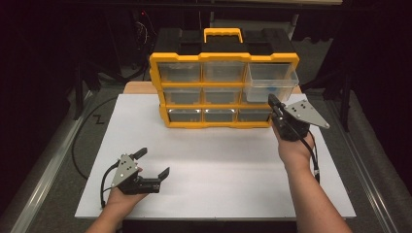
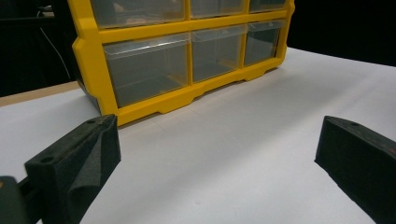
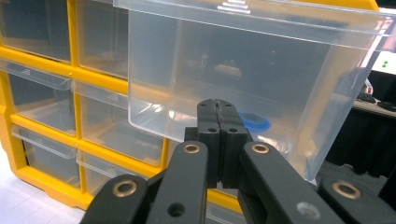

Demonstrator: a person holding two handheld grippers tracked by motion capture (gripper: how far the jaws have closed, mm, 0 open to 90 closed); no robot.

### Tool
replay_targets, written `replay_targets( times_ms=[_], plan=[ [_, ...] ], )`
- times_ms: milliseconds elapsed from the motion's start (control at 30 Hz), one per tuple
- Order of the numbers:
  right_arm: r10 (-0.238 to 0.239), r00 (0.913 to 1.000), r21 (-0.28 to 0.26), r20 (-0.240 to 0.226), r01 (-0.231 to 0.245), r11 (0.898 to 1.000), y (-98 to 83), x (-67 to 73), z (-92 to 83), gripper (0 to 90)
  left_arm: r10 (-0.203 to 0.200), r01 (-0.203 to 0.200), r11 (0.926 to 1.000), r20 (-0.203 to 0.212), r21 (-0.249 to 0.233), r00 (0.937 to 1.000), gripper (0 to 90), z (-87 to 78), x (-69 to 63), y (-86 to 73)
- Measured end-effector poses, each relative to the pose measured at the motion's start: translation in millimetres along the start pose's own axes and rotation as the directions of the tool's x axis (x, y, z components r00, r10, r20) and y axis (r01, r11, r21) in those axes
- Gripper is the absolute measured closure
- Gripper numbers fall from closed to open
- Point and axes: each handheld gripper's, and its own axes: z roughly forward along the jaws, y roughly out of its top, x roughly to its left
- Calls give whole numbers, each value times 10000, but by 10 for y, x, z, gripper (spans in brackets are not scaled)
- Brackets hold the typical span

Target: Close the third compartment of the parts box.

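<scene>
Clear plastic drawer (image 3: 243, 70) pulled out of yellow 9-drawer organizer (image 1: 223, 90); right gripper (image 3: 218, 109), jaws together, just before its front; left gripper (image 1: 154, 162) spread apart over white tabletop (image 1: 218, 160).

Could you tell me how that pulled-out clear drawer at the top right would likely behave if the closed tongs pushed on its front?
The clear drawer looks thin-walled and nearly empty, so probably light. It sits in the yellow organizer, so it should slide back. Its glossy front may let the right tongs slip.

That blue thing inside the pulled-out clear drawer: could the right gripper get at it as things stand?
Probably not yet. The right gripper, jaws shut, sits below and in front of the pulled-out drawer; its clear front wall stands between it and the blue thing. It would likely need to rise over the open top.
</scene>
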Motion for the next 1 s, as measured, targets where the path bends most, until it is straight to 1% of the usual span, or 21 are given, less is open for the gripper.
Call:
replay_targets(
  times_ms=[67,300,700,1000],
  plan=[
    [-55,10000,-3,21,55,10000,5,-6,21,900,-18,18,10000,-10,-13,10000,7,-1,1,1],
    [-18,10000,71,45,18,10000,30,-14,83,900,3,-3,10000,-24,-12,10000,7,-3,3,0],
    [-92,9997,183,226,88,9998,61,-48,207,900,31,-31,10000,5,9,10000,7,-2,5,-2],
    [-116,9992,179,377,109,9998,126,-88,274,900,26,-25,10000,43,-18,10000,7,-3,3,0]
  ],
)
